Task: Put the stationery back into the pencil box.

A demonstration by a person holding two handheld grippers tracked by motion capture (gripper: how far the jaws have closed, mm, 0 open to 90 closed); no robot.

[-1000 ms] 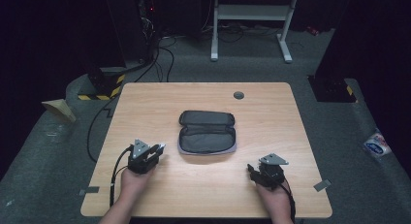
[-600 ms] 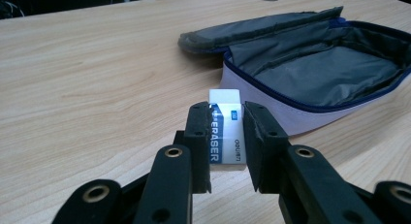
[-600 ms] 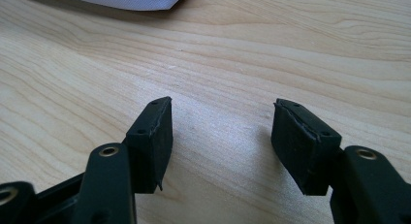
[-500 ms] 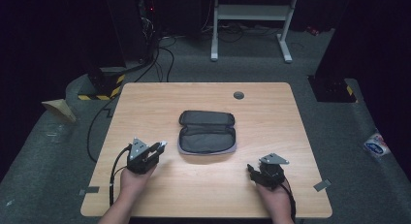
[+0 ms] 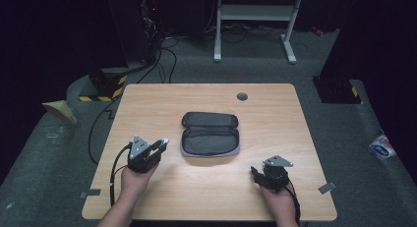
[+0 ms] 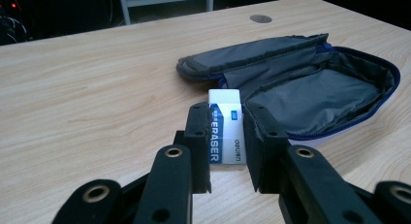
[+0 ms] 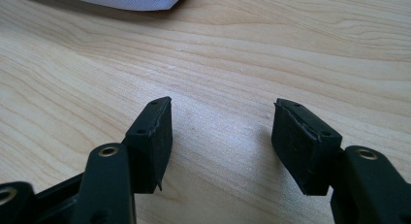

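My left gripper (image 6: 226, 112) is shut on a white eraser (image 6: 225, 132) with a blue printed sleeve, held upright between the pads just above the wooden table (image 5: 162, 101). From above, the left gripper (image 5: 160, 144) hovers left of an unzipped grey pencil case (image 5: 210, 133) that lies flat in the table's middle; its lining (image 6: 310, 95) shows right behind the eraser. My right gripper (image 5: 254, 174) rests low near the front right of the table. In its own view the right gripper (image 7: 220, 122) is open, nothing but bare wood between the jaws.
A round cable grommet (image 5: 242, 96) sits near the table's far edge. Beyond the table stand a white metal frame (image 5: 255, 20) and dark equipment with cables (image 5: 147, 55). A cable (image 5: 115, 173) trails from the left gripper toward the front edge.
The left gripper has risen a little with the eraser and edged toward the case. The right gripper has stayed where it was.
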